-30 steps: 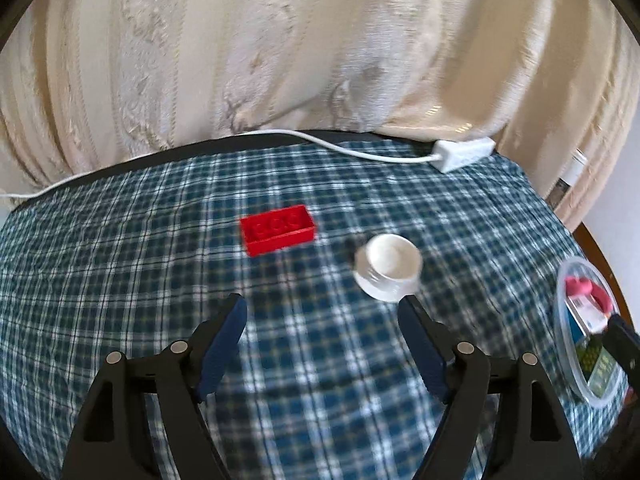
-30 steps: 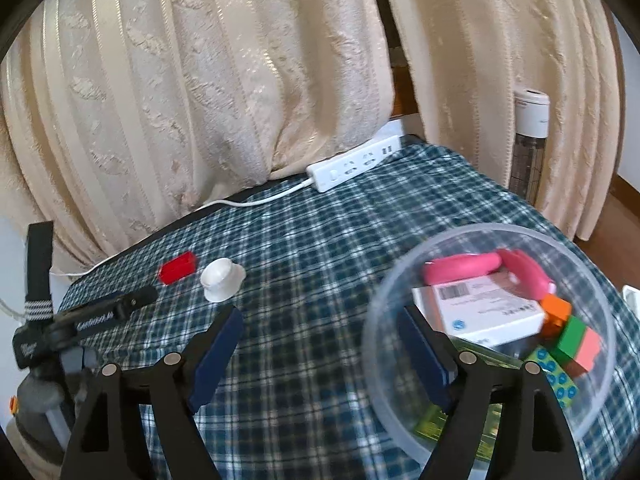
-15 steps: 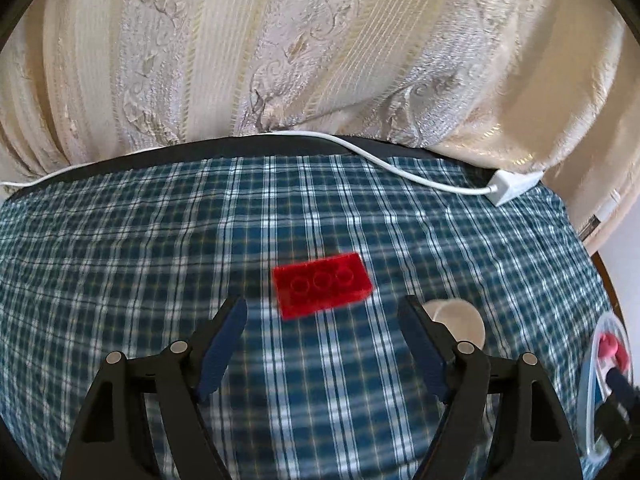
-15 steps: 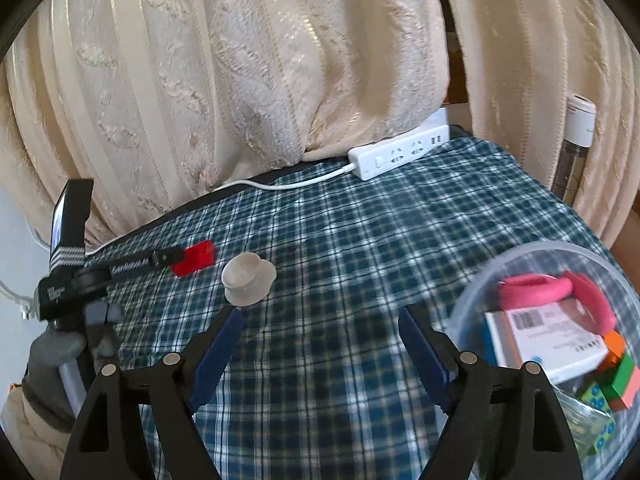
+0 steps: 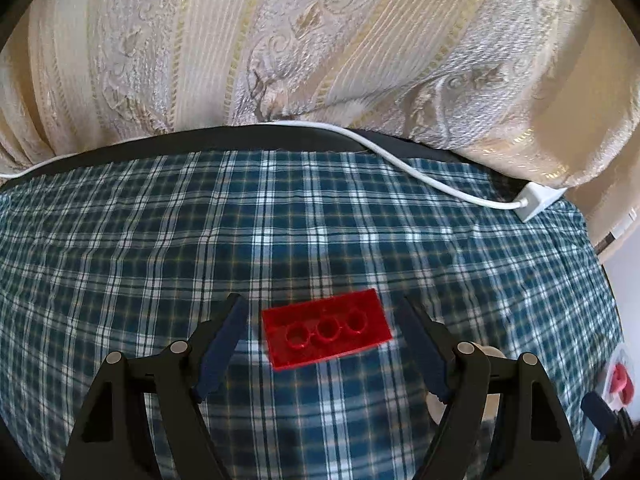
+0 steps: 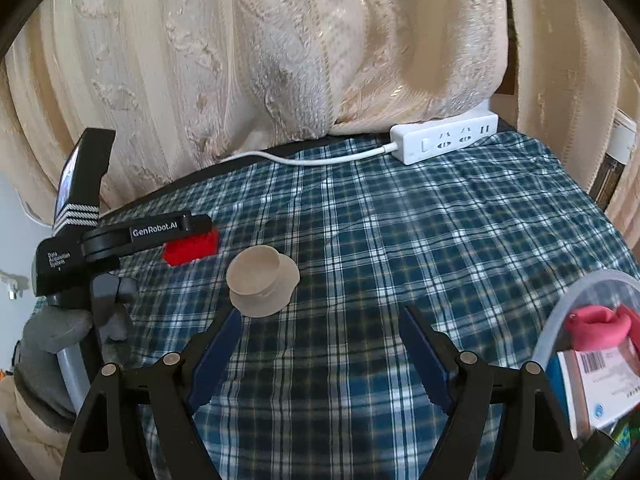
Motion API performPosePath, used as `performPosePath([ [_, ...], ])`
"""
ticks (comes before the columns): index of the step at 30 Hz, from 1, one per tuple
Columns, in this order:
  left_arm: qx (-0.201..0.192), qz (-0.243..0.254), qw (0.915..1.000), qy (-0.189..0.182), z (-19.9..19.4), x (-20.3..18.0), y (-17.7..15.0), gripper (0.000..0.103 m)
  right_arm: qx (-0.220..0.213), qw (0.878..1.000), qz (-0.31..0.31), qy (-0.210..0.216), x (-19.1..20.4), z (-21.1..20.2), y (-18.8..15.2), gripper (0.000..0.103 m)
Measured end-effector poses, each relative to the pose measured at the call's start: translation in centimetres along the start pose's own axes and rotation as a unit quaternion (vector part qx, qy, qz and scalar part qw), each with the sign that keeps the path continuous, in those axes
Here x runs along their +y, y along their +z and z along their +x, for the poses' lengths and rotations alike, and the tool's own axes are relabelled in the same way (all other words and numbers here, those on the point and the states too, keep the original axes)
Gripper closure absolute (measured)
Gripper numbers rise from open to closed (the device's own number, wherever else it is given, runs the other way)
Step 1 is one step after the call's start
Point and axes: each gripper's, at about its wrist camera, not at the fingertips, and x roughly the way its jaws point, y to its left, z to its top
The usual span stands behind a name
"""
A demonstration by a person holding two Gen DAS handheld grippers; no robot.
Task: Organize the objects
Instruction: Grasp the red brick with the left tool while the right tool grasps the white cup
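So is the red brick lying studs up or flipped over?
Flipped over: the red brick lies flat on the tablecloth, showing three hollow round tubes, not studs.

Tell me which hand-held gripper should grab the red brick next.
Left. The left hand-held gripper is open with the red brick lying just ahead between its fingers. The right hand-held gripper is open beside the beige cup, farther off.

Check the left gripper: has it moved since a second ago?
Yes. The left gripper has closed in on the red brick, which now sits between its open jaws.
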Motion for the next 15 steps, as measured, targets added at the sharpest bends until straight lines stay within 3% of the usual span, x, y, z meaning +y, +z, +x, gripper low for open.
performPosePath([
  [8, 0.015, -0.017, 0.9997, -0.011, 1.6, 0.6, 0.1, 0.024, 0.012, 1.0, -0.001, -0.002, 0.6, 2.1, 0.6, 0.019],
  [15, 0.001, -0.017, 0.9997, -0.018, 1.4, 1.1, 0.0, 0.028, 0.017, 1.0, -0.01, 0.002, 2.0, 3.7, 1.3, 0.019],
])
